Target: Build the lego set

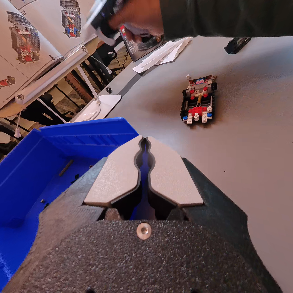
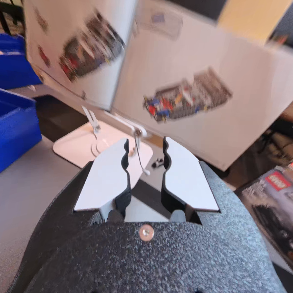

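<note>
Left gripper (image 1: 145, 139) is seen at centre of the left wrist view, jaws pressed together with nothing between them, tips held over the right rim of a blue bin (image 1: 66, 142) at lower left. A few small dark parts (image 1: 65, 167) are seen on the bin floor. The partly built lego car (image 1: 199, 101), black frame with red, white and blue bricks, is placed on the grey table (image 1: 237, 142) at right of centre, well apart from both grippers. Right gripper (image 2: 145, 139) is shown at centre of the blurred right wrist view, jaws spread and empty, pointed at the instruction booklet (image 2: 182, 82) propped on a white stand (image 2: 76, 145). A lego box (image 2: 272, 198) is seen at right edge. A small black piece (image 2: 157, 164) lies beside the stand base.
</note>
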{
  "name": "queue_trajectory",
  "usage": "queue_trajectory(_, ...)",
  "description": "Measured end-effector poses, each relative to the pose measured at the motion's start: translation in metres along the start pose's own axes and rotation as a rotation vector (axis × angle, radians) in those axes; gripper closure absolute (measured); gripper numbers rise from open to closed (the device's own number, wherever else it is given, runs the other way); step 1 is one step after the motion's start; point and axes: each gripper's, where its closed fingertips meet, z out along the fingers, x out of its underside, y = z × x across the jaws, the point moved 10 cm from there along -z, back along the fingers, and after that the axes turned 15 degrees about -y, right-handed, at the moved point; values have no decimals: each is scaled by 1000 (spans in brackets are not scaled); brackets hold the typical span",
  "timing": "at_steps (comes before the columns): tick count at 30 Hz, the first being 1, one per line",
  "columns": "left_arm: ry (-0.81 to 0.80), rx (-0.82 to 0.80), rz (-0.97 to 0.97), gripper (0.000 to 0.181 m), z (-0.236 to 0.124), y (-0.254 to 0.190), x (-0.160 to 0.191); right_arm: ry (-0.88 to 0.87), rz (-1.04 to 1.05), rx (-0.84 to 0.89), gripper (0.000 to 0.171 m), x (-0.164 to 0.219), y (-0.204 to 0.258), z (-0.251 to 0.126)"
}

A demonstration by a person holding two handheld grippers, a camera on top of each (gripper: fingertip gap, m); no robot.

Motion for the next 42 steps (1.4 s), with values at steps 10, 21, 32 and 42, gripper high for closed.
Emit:
queue_trajectory(10,-11,20,39,181,1,-7,0,-124,-281,161,86,-59,73,88)
queue_trajectory(21,-165,-69,-40,181,2,23,-35,-143,-183,106,133,-46,34,70)
queue_trajectory(32,-119,-131,-206,132,114,194,-99,-97,-4,50,148,-30,-16,48)
queue_trajectory(42,-12,39,-308,167,259,190,-75,-43,42,97,150,-19,-57,22)
